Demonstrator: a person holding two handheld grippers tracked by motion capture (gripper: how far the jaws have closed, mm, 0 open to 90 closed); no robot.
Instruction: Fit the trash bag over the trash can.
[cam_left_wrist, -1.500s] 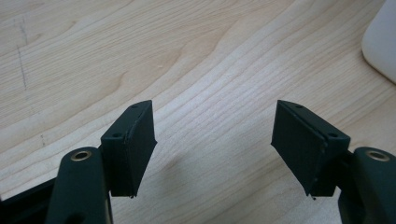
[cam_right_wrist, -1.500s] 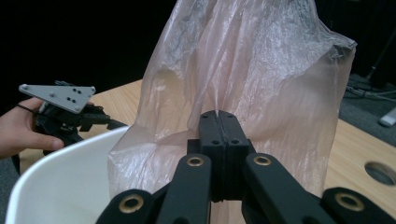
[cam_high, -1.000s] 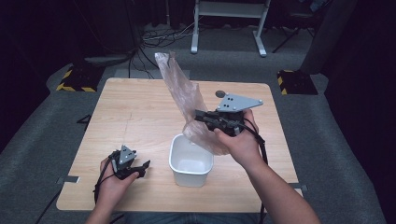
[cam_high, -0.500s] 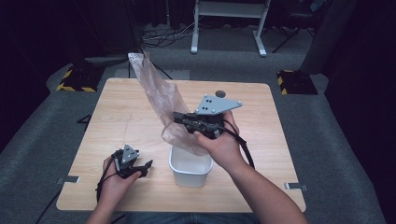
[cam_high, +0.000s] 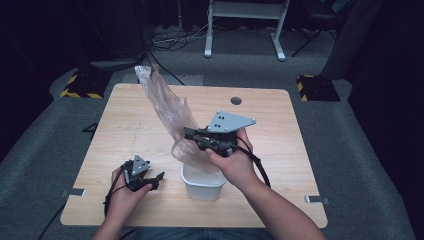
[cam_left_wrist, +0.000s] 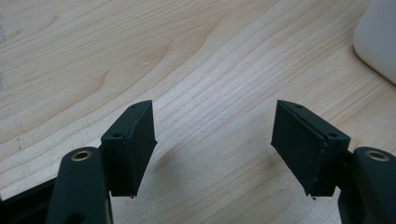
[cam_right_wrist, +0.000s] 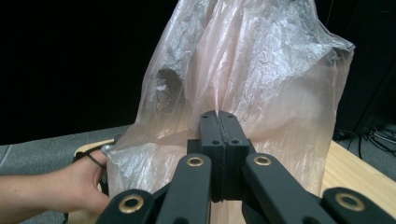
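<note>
A thin, clear pinkish plastic bag (cam_high: 164, 102) stands up tall and leans to the far left, with my right gripper (cam_high: 188, 134) shut on its lower part. In the right gripper view the closed jaws (cam_right_wrist: 219, 122) pinch the film of the bag (cam_right_wrist: 261, 60). The bag's bottom hangs just over the far rim of a white plastic tub (cam_high: 202, 184) near the table's front edge. My left gripper (cam_high: 158, 177) rests low on the table left of the tub, open, with nothing between its jaws (cam_left_wrist: 215, 133). A corner of the tub (cam_left_wrist: 379, 42) shows beyond them.
The wooden table (cam_high: 130, 125) has a dark round hole (cam_high: 236, 100) at its far right. Grey carpet surrounds it, with a white stand's legs (cam_high: 245, 30) and cables beyond. The hand holding the left gripper (cam_right_wrist: 79, 186) shows past the bag.
My right gripper has carried the bag to the left and a little nearer, over the tub's far rim. The bag's top swung left. The left gripper stayed put.
</note>
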